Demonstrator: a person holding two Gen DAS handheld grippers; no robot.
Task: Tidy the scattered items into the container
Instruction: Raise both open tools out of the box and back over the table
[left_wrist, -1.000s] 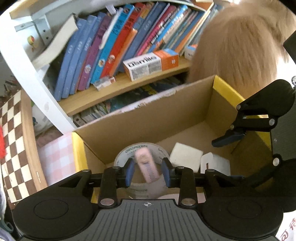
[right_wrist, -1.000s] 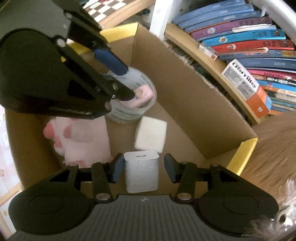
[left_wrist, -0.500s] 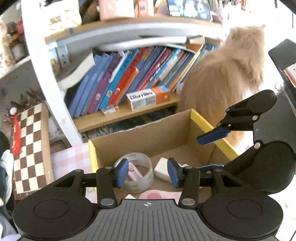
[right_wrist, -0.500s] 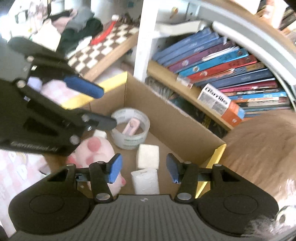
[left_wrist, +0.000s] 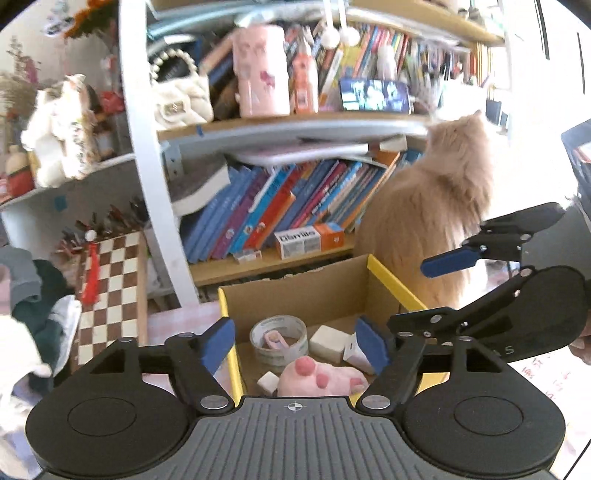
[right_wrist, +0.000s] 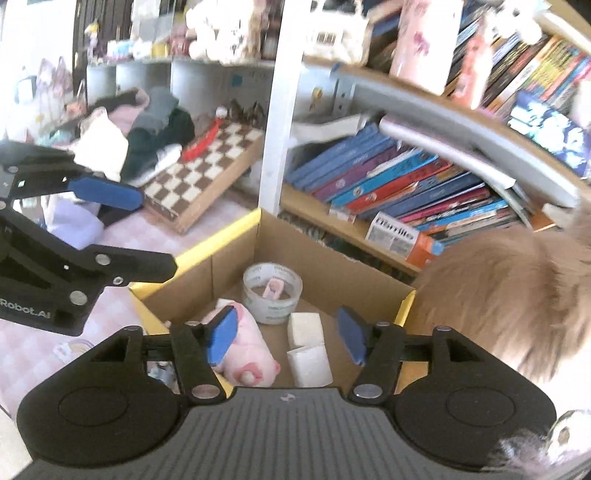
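An open cardboard box with yellow flaps (left_wrist: 295, 295) (right_wrist: 332, 280) stands on the floor. Inside lie a tape roll (left_wrist: 279, 334) (right_wrist: 272, 291) with a small pink item in its middle, a white block (left_wrist: 328, 343) (right_wrist: 304, 326), a white charger (right_wrist: 309, 365), and a pink paw plush (left_wrist: 321, 378) (right_wrist: 245, 349). My left gripper (left_wrist: 295, 341) is open and empty, held above the box. My right gripper (right_wrist: 286, 334) is open and empty, also above the box. Each gripper shows at the side of the other's view.
A fluffy orange cat (left_wrist: 432, 221) (right_wrist: 509, 295) sits right beside the box. A bookshelf with leaning books (left_wrist: 280, 210) is behind it. A chessboard (left_wrist: 110, 288) leans at the left, with a pile of clothes (right_wrist: 140, 129). A pink checked mat (right_wrist: 33, 354) covers the floor.
Both grippers have let go of their items, the pink item into the tape roll and the white charger, opened wide, and pulled up and back from the box.
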